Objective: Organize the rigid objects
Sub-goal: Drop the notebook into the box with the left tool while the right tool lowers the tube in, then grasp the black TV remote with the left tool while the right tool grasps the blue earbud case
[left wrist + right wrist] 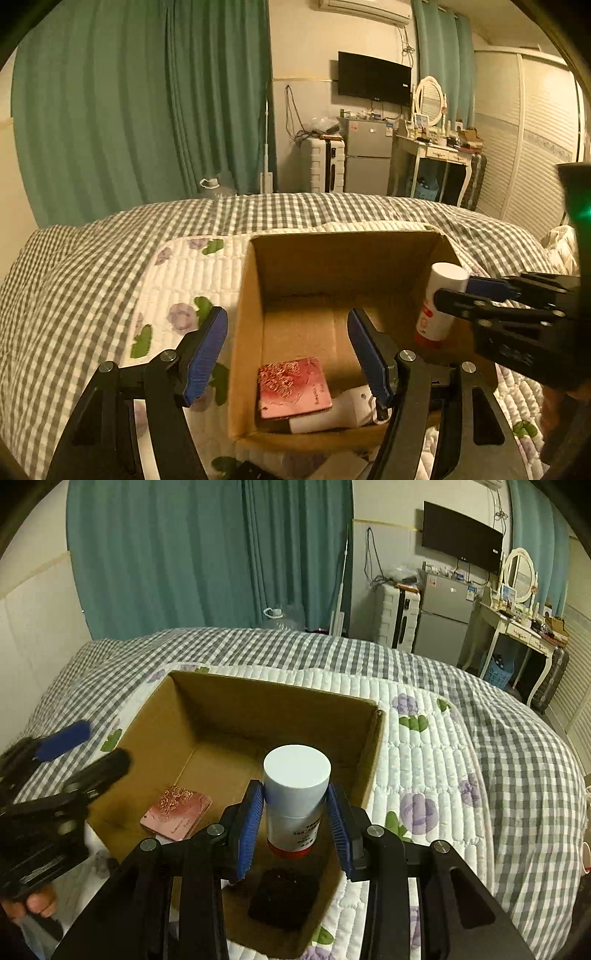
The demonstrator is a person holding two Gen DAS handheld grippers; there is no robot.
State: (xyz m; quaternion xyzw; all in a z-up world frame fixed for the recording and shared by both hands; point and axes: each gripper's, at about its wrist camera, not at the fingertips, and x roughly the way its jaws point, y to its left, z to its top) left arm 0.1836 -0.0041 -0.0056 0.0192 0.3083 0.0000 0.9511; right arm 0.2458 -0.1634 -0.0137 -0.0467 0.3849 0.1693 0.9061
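Black slab (283,899) beneath clawed bottle (295,797)

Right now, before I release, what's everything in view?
Box: 1, brown cardboard, open, on the bed.
Bottle: 1, white with red base, upright over the box, in the right gripper.
Pink case: 1, flat on the box floor.
White item: 1, beside the pink case.
Dark item: 1, box floor, under the bottle.
Bed: 1, grey check cover, floral quilt.
Left gripper: open, empty.
Right gripper: shut on the bottle.
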